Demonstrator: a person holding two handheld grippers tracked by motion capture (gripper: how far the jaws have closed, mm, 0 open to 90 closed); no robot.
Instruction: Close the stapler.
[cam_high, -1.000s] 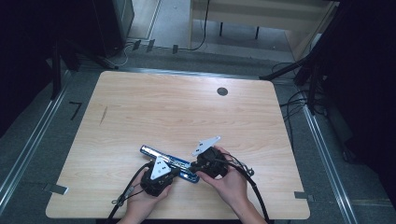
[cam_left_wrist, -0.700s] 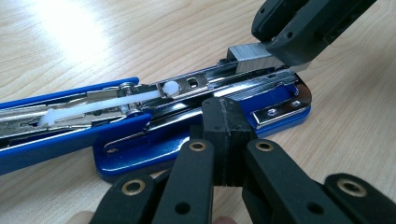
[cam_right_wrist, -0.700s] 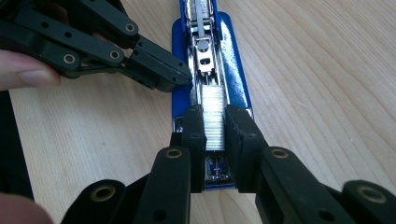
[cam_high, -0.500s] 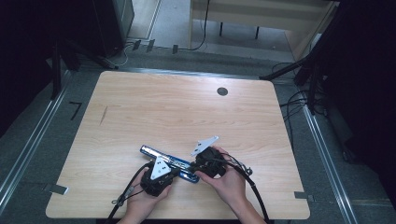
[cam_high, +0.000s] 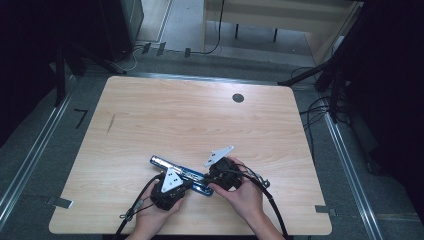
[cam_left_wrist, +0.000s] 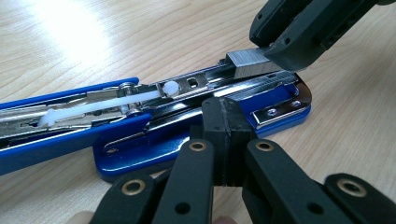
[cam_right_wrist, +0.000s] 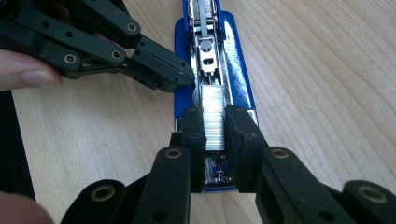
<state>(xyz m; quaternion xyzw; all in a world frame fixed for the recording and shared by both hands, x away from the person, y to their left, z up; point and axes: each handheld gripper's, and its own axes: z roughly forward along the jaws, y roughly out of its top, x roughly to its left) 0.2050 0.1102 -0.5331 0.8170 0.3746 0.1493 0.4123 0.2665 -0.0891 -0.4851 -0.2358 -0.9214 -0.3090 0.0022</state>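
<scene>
A blue stapler (cam_high: 182, 173) lies opened out flat near the table's front edge, its metal magazine (cam_left_wrist: 196, 84) facing up. My left gripper (cam_left_wrist: 227, 121) is shut with nothing between its jaws, and its tip rests against the side of the stapler's blue base (cam_left_wrist: 140, 144). My right gripper (cam_right_wrist: 215, 126) is shut on a silver strip of staples (cam_right_wrist: 214, 112) and holds it over the end of the magazine channel (cam_right_wrist: 208, 51). The staple strip (cam_left_wrist: 250, 63) shows under the right gripper's fingers (cam_left_wrist: 289, 42). In the high view both grippers (cam_high: 184, 186) (cam_high: 209, 181) meet at the stapler.
The wooden table (cam_high: 200, 120) has a round cable hole (cam_high: 238, 98) at the back right. Cables (cam_high: 270, 200) trail from the grippers toward the front edge. A wooden cabinet (cam_high: 270, 20) and dark stands are on the floor beyond the table.
</scene>
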